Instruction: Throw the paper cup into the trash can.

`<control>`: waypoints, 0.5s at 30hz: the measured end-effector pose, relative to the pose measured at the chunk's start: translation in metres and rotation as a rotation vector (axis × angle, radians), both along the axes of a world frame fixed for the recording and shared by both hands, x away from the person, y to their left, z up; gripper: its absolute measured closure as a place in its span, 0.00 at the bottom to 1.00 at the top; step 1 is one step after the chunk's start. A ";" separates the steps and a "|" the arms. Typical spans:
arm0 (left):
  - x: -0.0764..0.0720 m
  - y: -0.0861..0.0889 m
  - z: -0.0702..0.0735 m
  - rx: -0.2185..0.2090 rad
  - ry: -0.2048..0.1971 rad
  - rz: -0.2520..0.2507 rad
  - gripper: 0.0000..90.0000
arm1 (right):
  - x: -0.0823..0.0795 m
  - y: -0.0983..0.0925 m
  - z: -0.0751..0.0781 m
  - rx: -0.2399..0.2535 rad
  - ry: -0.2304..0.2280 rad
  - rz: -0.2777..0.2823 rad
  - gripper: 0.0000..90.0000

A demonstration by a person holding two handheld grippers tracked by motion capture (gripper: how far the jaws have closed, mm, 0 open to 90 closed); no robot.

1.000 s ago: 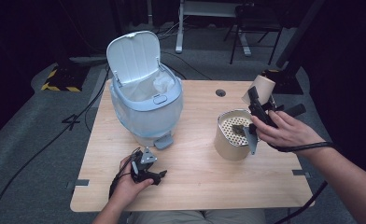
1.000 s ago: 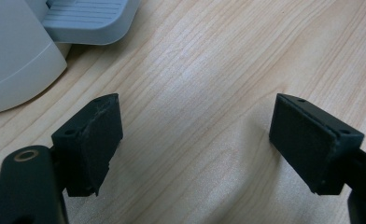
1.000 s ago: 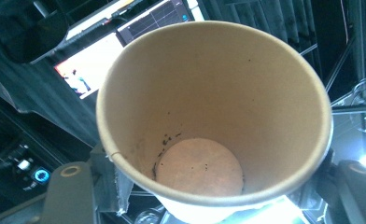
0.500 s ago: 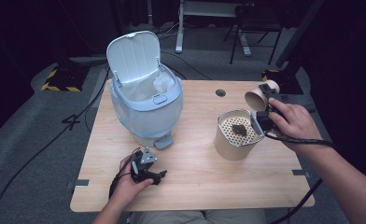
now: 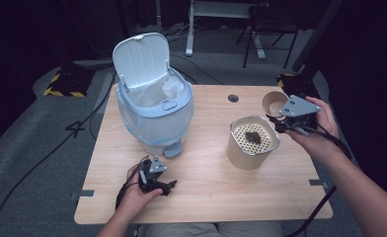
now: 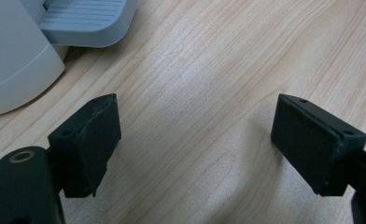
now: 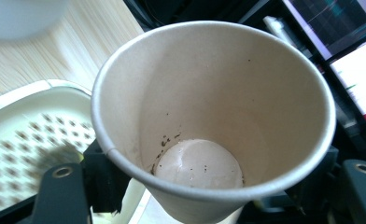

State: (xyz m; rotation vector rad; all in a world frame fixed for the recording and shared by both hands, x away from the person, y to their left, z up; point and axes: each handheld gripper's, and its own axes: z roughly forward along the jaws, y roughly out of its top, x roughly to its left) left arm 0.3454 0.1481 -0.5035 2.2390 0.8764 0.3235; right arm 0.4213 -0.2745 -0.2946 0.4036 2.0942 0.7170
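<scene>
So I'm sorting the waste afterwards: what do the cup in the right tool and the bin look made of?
The cup looks like matte paper: a rolled rim, a side seam, dark specks clinging inside. The bin looks like smooth pale-blue plastic, its moulded lid open, with a thin white liner, probably plastic film.

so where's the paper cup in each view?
High view: cup at right, behind the strainer, at the right gripper.
Left gripper view: not in it.
Right gripper view: cup centre, mouth toward camera, between the jaws.
Shared landmark: strainer, at left there.
</scene>
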 end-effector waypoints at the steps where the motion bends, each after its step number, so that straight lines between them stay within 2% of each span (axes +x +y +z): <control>1: 0.000 0.000 0.000 0.000 0.000 0.001 0.18 | 0.000 0.000 0.001 0.042 0.025 -0.002 0.32; 3: 0.000 0.000 0.000 0.000 0.000 0.001 0.18 | 0.000 -0.002 0.005 0.130 0.076 -0.009 0.32; 6: 0.000 0.000 0.000 0.001 0.000 0.001 0.18 | 0.001 -0.002 0.008 0.231 0.134 -0.019 0.32; 15: 0.000 0.000 0.000 0.001 -0.001 0.001 0.18 | 0.007 0.004 0.021 0.368 0.228 0.000 0.32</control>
